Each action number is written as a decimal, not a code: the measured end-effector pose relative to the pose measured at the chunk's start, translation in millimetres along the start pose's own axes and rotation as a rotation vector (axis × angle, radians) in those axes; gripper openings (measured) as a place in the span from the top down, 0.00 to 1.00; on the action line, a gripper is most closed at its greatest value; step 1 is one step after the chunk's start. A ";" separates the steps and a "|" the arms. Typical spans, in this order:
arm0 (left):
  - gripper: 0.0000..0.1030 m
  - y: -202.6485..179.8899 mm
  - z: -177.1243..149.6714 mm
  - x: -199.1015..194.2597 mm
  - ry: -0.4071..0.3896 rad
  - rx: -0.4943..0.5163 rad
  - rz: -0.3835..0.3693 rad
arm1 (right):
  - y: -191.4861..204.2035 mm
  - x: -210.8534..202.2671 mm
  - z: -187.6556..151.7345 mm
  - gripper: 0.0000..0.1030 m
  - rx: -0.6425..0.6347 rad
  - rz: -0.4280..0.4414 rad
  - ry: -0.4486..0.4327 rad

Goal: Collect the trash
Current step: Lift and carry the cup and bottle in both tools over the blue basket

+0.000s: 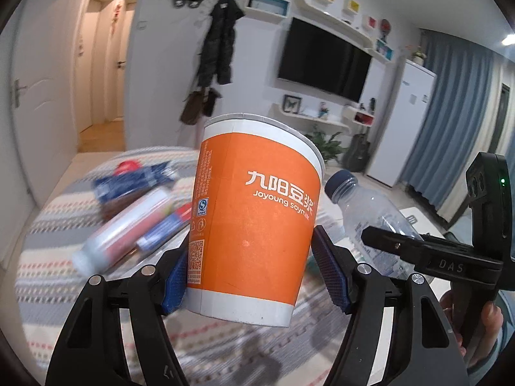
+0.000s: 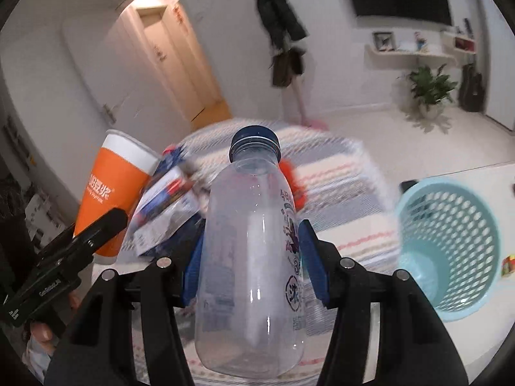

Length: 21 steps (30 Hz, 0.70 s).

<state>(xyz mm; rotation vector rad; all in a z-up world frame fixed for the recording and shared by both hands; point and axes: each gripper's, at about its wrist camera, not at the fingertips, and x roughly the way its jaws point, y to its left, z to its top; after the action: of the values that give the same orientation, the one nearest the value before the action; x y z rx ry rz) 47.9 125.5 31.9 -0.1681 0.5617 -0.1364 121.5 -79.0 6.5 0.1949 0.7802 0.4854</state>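
Between the blue pads of the left gripper (image 1: 249, 262) sits an orange Joyoung soymilk paper cup (image 1: 254, 215), gripped across its lower wall, mouth up and leaning slightly. The jaws stand only as far apart as the cup's width, and the cup appears raised above the striped cloth (image 1: 48, 231). Holding it low and near upright would keep any dregs inside during carriage.

Right of the cup, the right gripper (image 2: 251, 267) is closed on a clear plastic bottle (image 2: 251, 257) with a dark blue cap (image 2: 254, 141), its pads pressing the mid-body on both sides. The bottle looks empty and stands cap-up; a mid-body grip keeps so light a thing from swinging.

Further right of the cup, beyond the bottle, a light blue mesh waste basket (image 2: 450, 251) stands open-mouthed on a white surface, the evident destination for both items. Neither item is over it yet.

Behind the cup, on the striped cloth, lie further pieces awaiting collection: a white bottle on its side (image 1: 122, 228) and blue wrappers (image 1: 135, 177), blurred and not identifiable more closely.
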 end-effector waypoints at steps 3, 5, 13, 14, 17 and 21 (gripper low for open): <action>0.35 -23.0 12.3 18.4 0.015 0.024 -0.044 | -30.6 -11.8 11.7 0.50 0.039 -0.053 -0.040; 0.34 -38.0 17.9 30.8 0.026 0.037 -0.069 | -51.2 -17.5 16.3 0.50 0.071 -0.072 -0.056; 0.34 -113.2 22.5 109.7 0.153 0.101 -0.177 | -147.2 -27.6 21.1 0.50 0.214 -0.171 -0.075; 0.34 -121.9 21.4 120.8 0.176 0.101 -0.187 | -156.3 -28.3 20.5 0.50 0.226 -0.182 -0.076; 0.34 -153.4 14.6 155.4 0.239 0.120 -0.199 | -192.5 -25.0 14.9 0.50 0.274 -0.236 -0.065; 0.34 -188.6 -3.1 198.3 0.323 0.143 -0.210 | -241.9 -11.2 -1.4 0.50 0.360 -0.283 -0.019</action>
<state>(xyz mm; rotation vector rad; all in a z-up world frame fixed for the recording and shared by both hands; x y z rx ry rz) 196.8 -93.7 -36.4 -0.0651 0.8533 -0.4117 197.5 -295.6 -70.5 0.4160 0.8576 0.0723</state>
